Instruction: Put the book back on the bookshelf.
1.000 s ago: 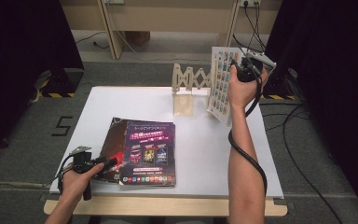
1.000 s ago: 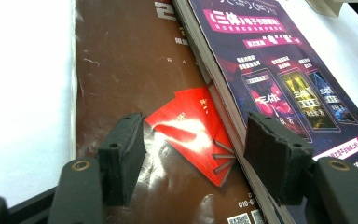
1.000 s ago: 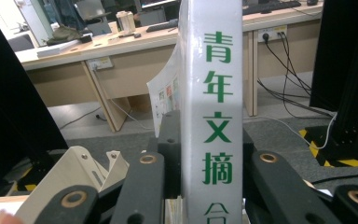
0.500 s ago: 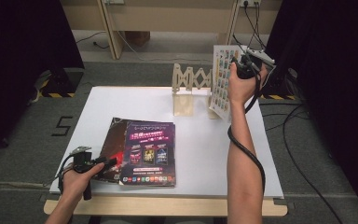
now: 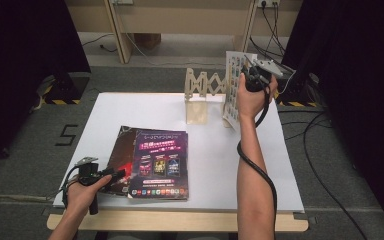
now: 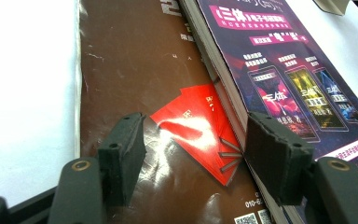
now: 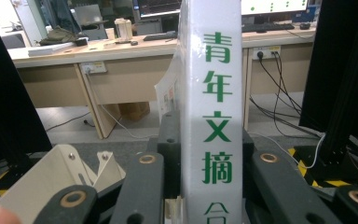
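My right gripper [image 5: 252, 76] is shut on a white book [image 5: 232, 85] and holds it upright above the table's far right, beside a wooden zigzag rack [image 5: 202, 85]. In the right gripper view, the book's spine [image 7: 212, 116] with green characters stands between the jaws of my right gripper [image 7: 209, 186]. A purple magazine [image 5: 160, 162] lies on a brown one [image 5: 121, 152] at the near left. My left gripper [image 5: 116, 175] rests low on the brown cover [image 6: 135, 70]. The left gripper [image 6: 193, 163] is open, with one jaw against the purple magazine's edge [image 6: 279, 70].
The white tabletop [image 5: 215, 150] stretches between the magazines and the rack. The rack's pale wooden foot [image 7: 51, 177] sits just left of the held book. Cables [image 5: 325, 150] run over the grey floor at the right, and dark curtains stand on both sides.
The right hand has shifted the upright book slightly left, toward the rack. The left hand and both magazines have stayed put.
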A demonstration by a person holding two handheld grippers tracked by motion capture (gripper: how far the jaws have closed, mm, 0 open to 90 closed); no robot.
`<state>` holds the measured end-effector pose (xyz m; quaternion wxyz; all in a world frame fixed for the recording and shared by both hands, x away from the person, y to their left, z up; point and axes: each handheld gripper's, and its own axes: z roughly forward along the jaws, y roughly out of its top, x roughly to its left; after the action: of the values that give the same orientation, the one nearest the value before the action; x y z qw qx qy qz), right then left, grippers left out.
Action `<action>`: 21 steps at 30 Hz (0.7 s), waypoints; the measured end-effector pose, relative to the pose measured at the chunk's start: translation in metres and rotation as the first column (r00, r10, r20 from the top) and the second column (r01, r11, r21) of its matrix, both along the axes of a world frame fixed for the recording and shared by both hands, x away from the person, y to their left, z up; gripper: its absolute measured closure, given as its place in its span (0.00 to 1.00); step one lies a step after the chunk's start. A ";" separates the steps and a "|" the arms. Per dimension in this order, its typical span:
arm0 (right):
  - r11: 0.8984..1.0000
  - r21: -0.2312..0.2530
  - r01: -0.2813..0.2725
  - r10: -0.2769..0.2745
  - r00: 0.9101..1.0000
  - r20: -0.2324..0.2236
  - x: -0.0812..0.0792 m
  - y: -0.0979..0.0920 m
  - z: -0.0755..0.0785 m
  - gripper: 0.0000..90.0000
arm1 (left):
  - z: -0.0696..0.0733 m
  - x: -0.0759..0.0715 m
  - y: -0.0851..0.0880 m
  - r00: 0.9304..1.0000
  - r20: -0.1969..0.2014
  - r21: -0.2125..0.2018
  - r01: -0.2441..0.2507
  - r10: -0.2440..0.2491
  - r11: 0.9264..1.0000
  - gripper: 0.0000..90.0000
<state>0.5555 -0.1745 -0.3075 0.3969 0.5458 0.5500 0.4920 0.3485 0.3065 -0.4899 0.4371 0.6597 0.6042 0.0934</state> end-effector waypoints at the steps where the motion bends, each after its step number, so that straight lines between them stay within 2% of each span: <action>1: 1.000 0.003 -0.003 0.003 1.000 -0.002 -0.002 0.002 -0.003 0.82 | 0.000 0.000 0.000 1.000 0.002 -0.002 0.000 0.000 1.000 0.41; 3: 1.000 -0.009 -0.015 0.015 1.000 0.018 -0.008 0.005 -0.008 0.82 | 0.000 0.000 0.001 1.000 0.000 -0.004 -0.002 0.002 1.000 0.41; 9: 1.000 -0.017 -0.009 0.009 1.000 0.017 -0.025 0.006 -0.015 0.80 | 0.000 -0.001 0.001 1.000 0.001 -0.002 0.002 -0.002 1.000 0.41; 11: 1.000 -0.027 0.001 0.000 1.000 0.020 -0.031 0.003 -0.018 0.79 | -0.001 -0.001 0.001 1.000 0.002 -0.005 0.000 0.000 1.000 0.41; 16: 1.000 -0.013 0.009 -0.009 1.000 0.011 -0.047 -0.007 -0.027 0.78 | -0.001 -0.001 0.001 1.000 0.001 -0.002 0.001 -0.001 1.000 0.41; 21: 1.000 -0.011 0.018 -0.018 1.000 -0.014 -0.057 -0.018 -0.033 0.79 | -0.001 -0.002 -0.002 1.000 0.001 0.000 0.003 -0.003 1.000 0.41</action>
<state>0.4985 -0.1927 -0.3403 0.4003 0.5522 0.5504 0.4815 0.3469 0.3050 -0.4907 0.4375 0.6607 0.6028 0.0930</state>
